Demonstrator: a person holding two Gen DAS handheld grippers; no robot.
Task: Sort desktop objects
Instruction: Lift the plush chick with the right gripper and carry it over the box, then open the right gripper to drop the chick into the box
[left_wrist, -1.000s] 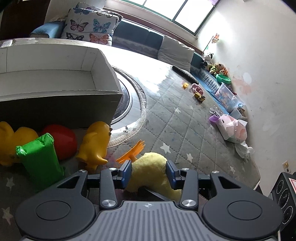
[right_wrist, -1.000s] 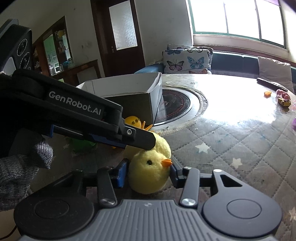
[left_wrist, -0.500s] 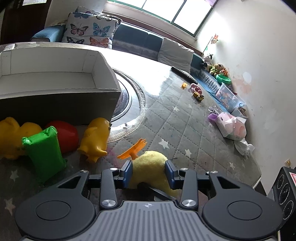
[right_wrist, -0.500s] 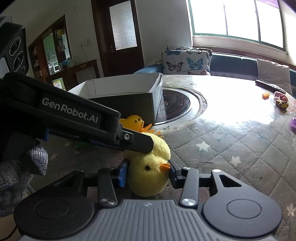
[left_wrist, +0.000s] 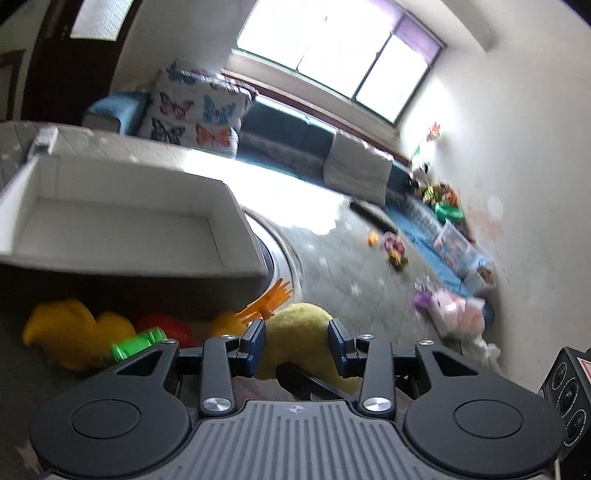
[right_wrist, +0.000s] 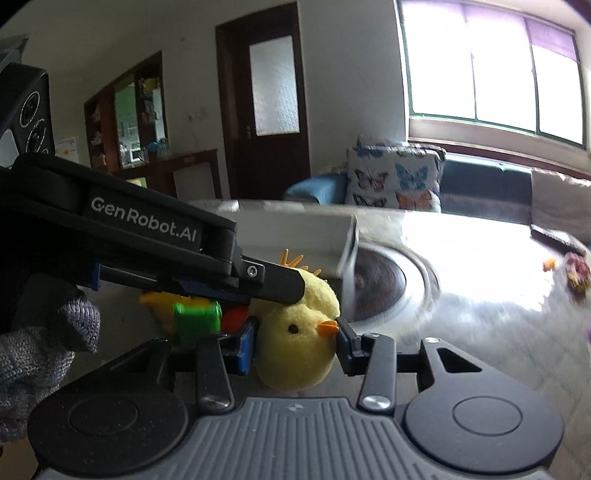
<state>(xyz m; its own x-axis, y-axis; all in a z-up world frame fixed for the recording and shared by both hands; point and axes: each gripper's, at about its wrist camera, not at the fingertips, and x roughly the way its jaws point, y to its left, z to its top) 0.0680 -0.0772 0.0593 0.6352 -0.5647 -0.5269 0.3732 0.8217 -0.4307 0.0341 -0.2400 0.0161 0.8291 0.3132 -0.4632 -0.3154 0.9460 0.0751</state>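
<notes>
Both grippers clamped the yellow plush chick (right_wrist: 295, 347). The right gripper (right_wrist: 295, 345) pinched its head; the left gripper (left_wrist: 297, 345) squeezed its body.

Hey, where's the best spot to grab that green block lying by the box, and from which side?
Grip the green block across its flat side faces, probably coming from above: yellow toys and a red one crowd its sides, and the white box stands behind.

1. Our left wrist view looks along its hand-held gripper (left_wrist: 295, 341), low over the surface (left_wrist: 340, 280), toward the far window.
2. Our right wrist view faces the far door.
3. Both closely share the plush chick (left_wrist: 299, 332) (right_wrist: 295, 343) and white box (left_wrist: 122, 229) (right_wrist: 295, 229).
</notes>
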